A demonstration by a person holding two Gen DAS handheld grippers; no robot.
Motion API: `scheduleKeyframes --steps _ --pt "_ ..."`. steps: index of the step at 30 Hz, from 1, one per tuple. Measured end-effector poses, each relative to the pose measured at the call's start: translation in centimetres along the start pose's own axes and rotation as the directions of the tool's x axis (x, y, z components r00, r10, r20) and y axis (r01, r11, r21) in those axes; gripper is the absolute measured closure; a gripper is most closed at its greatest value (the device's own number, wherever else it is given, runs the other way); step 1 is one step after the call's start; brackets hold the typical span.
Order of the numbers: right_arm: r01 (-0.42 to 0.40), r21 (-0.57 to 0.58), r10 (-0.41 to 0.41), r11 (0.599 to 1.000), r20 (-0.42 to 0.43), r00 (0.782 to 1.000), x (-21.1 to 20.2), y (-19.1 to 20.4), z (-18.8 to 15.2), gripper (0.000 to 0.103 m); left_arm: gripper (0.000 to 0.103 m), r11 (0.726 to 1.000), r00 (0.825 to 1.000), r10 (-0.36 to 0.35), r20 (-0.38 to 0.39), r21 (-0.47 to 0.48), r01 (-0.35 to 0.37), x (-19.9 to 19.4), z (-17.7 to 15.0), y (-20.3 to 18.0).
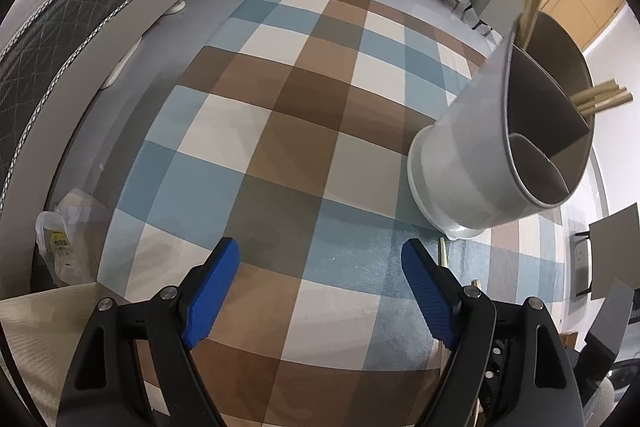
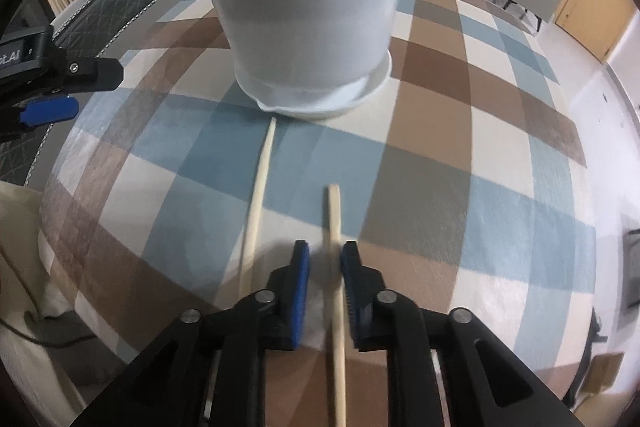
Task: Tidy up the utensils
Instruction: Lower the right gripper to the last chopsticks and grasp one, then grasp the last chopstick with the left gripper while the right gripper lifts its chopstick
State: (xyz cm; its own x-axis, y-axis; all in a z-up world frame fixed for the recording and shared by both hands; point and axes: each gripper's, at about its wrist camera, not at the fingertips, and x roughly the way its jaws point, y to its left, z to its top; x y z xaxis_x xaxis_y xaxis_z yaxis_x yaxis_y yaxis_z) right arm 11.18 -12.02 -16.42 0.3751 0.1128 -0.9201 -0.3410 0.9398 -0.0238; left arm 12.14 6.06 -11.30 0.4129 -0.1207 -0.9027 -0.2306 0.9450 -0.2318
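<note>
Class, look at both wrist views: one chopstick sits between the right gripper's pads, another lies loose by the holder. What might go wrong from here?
1. The chopstick touches only one pad of the right gripper, off-centre, so it might slip or swing when lifted.
2. The second chopstick lies close alongside and could get knocked.
3. The holder stands just ahead; the left gripper hangs open, not steadying it.

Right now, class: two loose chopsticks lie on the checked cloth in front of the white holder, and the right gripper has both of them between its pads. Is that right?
Not quite. The right gripper has only one chopstick between its pads; the other chopstick lies free to its left, its tip by the white holder on the checked cloth. The right wrist view shows it.
</note>
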Motion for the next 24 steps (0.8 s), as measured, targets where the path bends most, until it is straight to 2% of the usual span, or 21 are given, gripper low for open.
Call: scheduleKeyframes --steps 6,8,10,15,17,19,24 --pt "0.004 -0.002 -0.004 1.0 0.014 1.0 0.8 0.3 1.7 0.085 0.024 1.0 1.0 -0.003 0.007 -0.008 0.003 0.0 0.4 0.4" --pt "-0.007 0.015 0.007 1.0 0.02 1.0 1.0 0.0 2.1 0.09 0.024 1.0 1.0 -0.002 0.004 -0.013 0.002 0.1 0.5 0.6" --pt "-0.035 0.04 0.034 0.999 0.016 0.999 1.1 -0.5 2.6 0.098 0.024 1.0 1.0 -0.002 -0.011 -0.02 0.002 0.5 0.5 0.8" --pt "-0.112 0.148 0.105 0.983 0.057 0.993 0.3 -2.6 2.7 0.098 0.024 1.0 0.999 -0.017 -0.039 0.024 0.017 1.2 0.1 -0.1" --pt "-0.154 0.208 0.135 0.966 0.1 0.986 -0.7 -4.0 2.7 0.098 0.024 0.998 0.998 -0.029 -0.056 0.048 0.032 1.5 -0.3 -0.6" --pt "-0.191 0.267 0.158 0.945 0.142 0.977 -1.6 -5.3 2.7 0.098 0.024 0.995 0.992 -0.065 -0.107 0.065 0.073 2.2 -1.0 -1.3" --pt "-0.287 0.412 0.195 0.865 0.25 0.948 -3.7 -9.3 2.0 0.098 0.024 0.986 0.975 -0.126 -0.184 0.09 0.144 3.2 -2.5 -3.2"
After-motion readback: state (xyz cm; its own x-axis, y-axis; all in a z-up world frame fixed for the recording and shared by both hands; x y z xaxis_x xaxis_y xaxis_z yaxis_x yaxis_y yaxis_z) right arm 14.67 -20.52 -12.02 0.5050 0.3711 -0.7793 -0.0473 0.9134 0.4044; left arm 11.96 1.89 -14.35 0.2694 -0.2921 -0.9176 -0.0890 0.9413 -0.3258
